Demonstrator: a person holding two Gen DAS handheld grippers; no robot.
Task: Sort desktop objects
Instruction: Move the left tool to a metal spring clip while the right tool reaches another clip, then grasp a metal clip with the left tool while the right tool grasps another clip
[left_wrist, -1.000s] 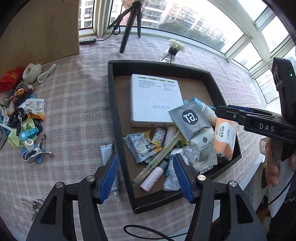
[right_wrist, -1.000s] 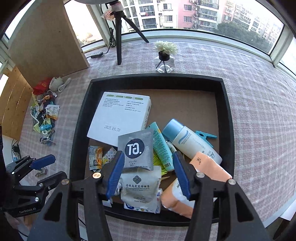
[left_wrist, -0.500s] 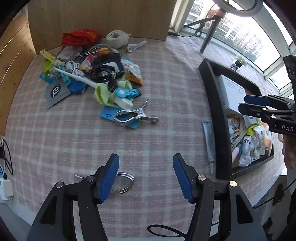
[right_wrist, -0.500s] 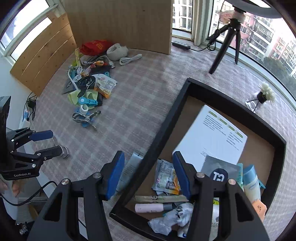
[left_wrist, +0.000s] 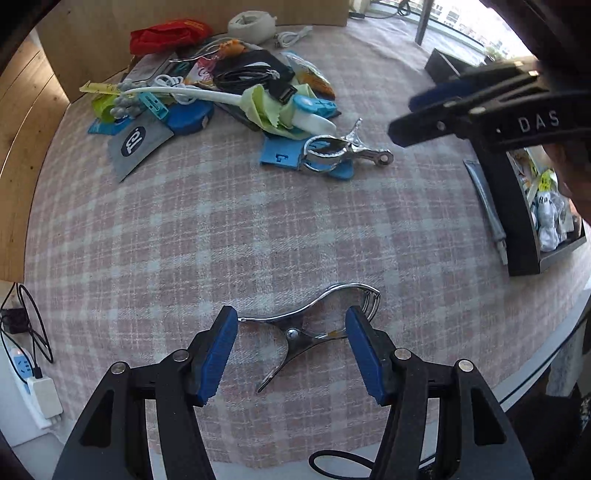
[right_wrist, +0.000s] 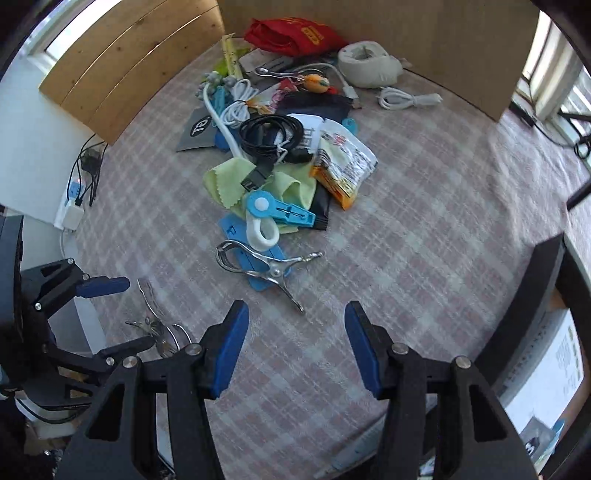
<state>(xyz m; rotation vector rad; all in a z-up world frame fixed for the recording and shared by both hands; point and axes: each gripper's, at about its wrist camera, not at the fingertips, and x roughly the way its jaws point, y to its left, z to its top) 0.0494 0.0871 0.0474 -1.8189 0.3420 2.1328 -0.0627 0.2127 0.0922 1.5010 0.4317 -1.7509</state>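
Since the lone steel spring clamp (left_wrist: 310, 328) lies apart from the clutter pile (right_wrist: 280, 147), left gripper (left_wrist: 291, 350) straddles it wide open | right gripper (right_wrist: 295, 343) wide, empty, above bare plaid cloth (right_wrist: 406, 240) | tray (left_wrist: 517, 221) waits rightward

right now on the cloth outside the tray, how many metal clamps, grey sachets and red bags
metal clamps: 2, the near clamp between the open jaws of the left gripper and the far clamp on a blue tag
grey sachet: 1
red bag: 1
total: 4
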